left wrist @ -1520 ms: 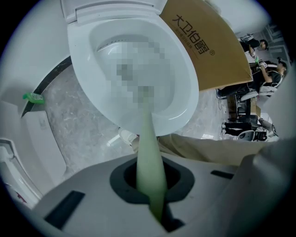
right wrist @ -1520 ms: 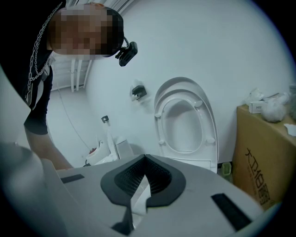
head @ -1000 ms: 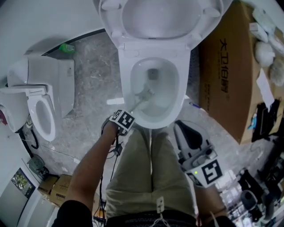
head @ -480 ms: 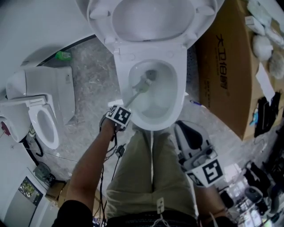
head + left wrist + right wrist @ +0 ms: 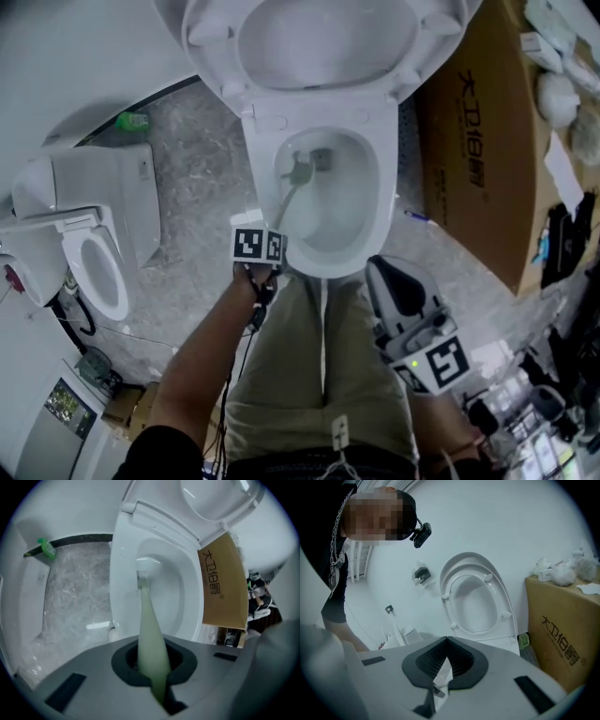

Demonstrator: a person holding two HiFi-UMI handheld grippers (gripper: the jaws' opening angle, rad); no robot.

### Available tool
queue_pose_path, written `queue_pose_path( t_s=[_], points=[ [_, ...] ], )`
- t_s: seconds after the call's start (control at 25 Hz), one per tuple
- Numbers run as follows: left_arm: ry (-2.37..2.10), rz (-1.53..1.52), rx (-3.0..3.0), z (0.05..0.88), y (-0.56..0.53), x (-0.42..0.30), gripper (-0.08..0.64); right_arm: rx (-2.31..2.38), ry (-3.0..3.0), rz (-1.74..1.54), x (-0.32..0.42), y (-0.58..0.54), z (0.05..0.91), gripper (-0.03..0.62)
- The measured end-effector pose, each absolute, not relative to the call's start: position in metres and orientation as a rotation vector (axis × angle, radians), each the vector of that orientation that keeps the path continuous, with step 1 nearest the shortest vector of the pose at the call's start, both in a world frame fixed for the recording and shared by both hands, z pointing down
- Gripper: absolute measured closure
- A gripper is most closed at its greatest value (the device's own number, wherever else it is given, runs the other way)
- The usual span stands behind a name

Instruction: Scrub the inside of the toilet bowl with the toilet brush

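Left gripper (image 5: 153,660): clenched on the toilet brush (image 5: 149,620). The pale green handle is smooth and tapered. It sits in the notch between the dark ribbed pads and runs straight out into the toilet bowl (image 5: 373,202).

Brush head (image 5: 300,170): short, whitish bristle block. It is inside the bowl, up on the back-left wall, just beside the square dark outlet at the bottom. Can't tell if the bristles actually touch the porcelain.

Bowl: glossy white ceramic with an oval opening. Seat and lid (image 5: 323,37) are both tipped up behind it; the seat ring has small round bumpers.

Right gripper (image 5: 446,641): clamped shut and holding nothing, the tips of its dark ribbed pads meeting. It is out of the bowl, in front of and to the right of the bowl's front rim, beside the person's trouser legs (image 5: 319,356), which are khaki fabric.

Around the bowl:
- Floor (image 5: 197,178) is grey mottled stone with a matte look.
- A brown cardboard box (image 5: 478,141) with black print stands just right of the bowl. Crumpled white stuff sits on top of it.
- A second white toilet (image 5: 94,253), also with an oval seat, is well apart to the bowl's left.
- A small green object (image 5: 133,120) lies on the floor left of the bowl, against the white wall base.
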State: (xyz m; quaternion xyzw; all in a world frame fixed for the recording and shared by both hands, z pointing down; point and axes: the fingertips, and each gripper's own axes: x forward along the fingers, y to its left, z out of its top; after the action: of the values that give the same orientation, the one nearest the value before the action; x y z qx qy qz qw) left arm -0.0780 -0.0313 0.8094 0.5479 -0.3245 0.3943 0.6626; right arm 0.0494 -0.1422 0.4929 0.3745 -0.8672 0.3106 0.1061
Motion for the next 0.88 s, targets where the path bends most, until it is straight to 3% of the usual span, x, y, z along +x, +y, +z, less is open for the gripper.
queue_pose_path(
  t_s=[0.36, 0.88],
  points=[
    [-0.825, 0.603, 1.036, 0.816, -0.012, -0.034, 0.558, 1.110, -2.537, 0.942, 0.049, -0.144, 0.498, 0.588],
    [-0.894, 0.673, 1.119, 0.828, -0.050, -0.037, 0.558, 1.137, -2.514, 0.962, 0.067, -0.137, 0.502, 0.588]
  ],
)
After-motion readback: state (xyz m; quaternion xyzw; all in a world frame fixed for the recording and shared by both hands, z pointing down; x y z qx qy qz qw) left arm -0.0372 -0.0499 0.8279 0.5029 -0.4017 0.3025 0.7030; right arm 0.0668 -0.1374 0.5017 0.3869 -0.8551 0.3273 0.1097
